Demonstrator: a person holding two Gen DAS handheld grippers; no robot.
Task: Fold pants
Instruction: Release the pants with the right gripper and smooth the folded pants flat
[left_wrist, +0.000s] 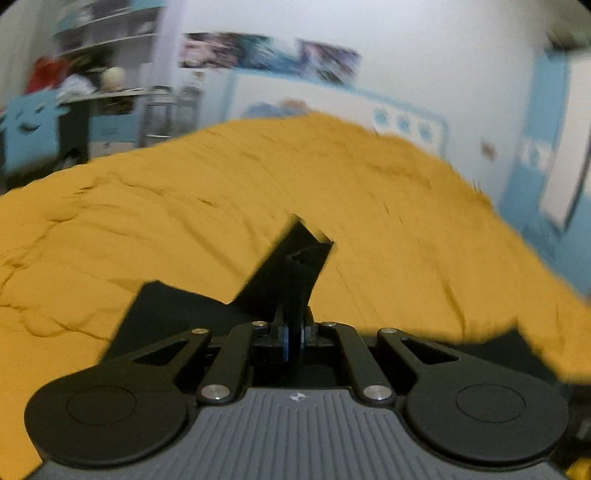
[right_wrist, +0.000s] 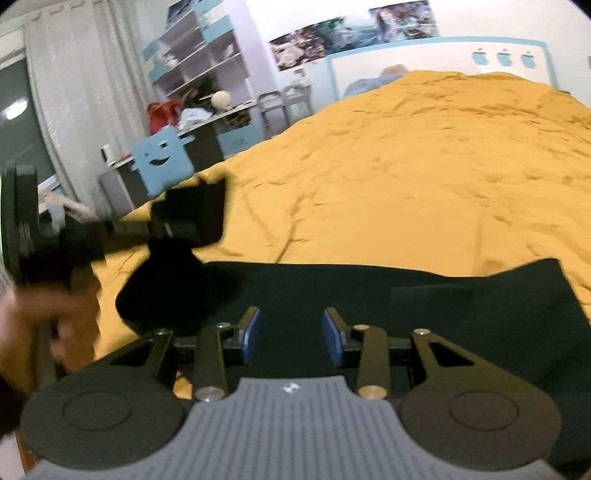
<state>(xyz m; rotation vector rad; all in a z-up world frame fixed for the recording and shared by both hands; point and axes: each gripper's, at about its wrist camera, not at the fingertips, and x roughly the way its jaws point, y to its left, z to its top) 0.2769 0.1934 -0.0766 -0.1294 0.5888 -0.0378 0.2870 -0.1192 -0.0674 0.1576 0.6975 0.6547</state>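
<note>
- Black pants (right_wrist: 406, 295) lie spread on a bed's mustard-yellow cover (right_wrist: 369, 166), near its front edge.
- The left hand-held gripper (left_wrist: 294, 291) is clamped tight on a lifted strip of the pants' fabric.
- The right hand-held gripper (right_wrist: 290, 332) hovers over the pants with jaws partly apart, nothing between its blue pads (right_wrist: 251, 334).
- Risk, as I judge it: only a thin pinch is held, so a fast sweep could tug it free, or drag the whole garment and bunch the fold.
- The left hand-held gripper points slightly downward; a blurred hand (right_wrist: 37, 325) grips it at the left of the right view.
</note>
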